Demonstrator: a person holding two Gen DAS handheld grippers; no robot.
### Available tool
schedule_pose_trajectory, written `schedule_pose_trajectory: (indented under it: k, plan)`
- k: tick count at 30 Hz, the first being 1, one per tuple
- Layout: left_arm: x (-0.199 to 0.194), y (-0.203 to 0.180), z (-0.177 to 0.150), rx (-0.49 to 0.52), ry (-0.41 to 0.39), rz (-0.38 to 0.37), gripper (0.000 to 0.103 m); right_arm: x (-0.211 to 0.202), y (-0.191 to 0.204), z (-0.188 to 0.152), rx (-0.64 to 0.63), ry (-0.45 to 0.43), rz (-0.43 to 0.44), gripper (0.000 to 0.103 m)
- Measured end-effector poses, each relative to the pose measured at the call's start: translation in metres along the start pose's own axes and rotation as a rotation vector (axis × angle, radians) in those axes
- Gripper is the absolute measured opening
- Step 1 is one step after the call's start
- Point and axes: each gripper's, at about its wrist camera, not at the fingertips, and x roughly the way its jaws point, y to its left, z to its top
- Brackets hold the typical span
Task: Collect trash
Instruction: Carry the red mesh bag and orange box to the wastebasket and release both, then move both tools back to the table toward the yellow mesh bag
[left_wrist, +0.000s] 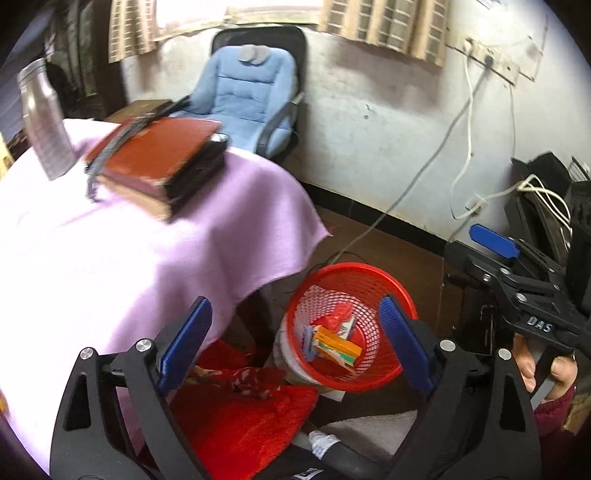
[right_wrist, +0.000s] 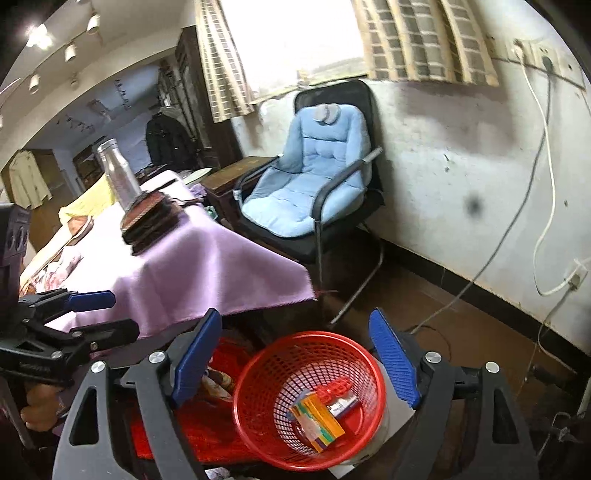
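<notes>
Left wrist view: left gripper (left_wrist: 295, 347) wide open, empty, above red basket (left_wrist: 388, 365); cartons (left_wrist: 338, 347) inside, long axis diagonal. Right gripper (right_wrist: 295, 360) equally agape, empty, equally near.

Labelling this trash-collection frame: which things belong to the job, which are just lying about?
Job:
- red mesh basket
- orange box and red packet inside it
- left hand-held gripper and right hand-held gripper, both open, empty

Lying about:
- steel bottle
- red book
- purple tablecloth
- blue-cushioned chair
</notes>
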Motion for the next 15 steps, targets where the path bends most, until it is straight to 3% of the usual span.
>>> schedule_pose_trajectory:
  k: [6,15]
  plan:
    - [-0.042,0.035,-0.013,-0.053,-0.083,0.075,0.089,-0.009,0.040,0.011,-0.070,-0.022,0.050,0.090]
    - [-0.111,0.134,-0.048,-0.266,-0.195,0.200,0.094,-0.011,0.121,0.020,-0.209,-0.009,0.159,0.094]
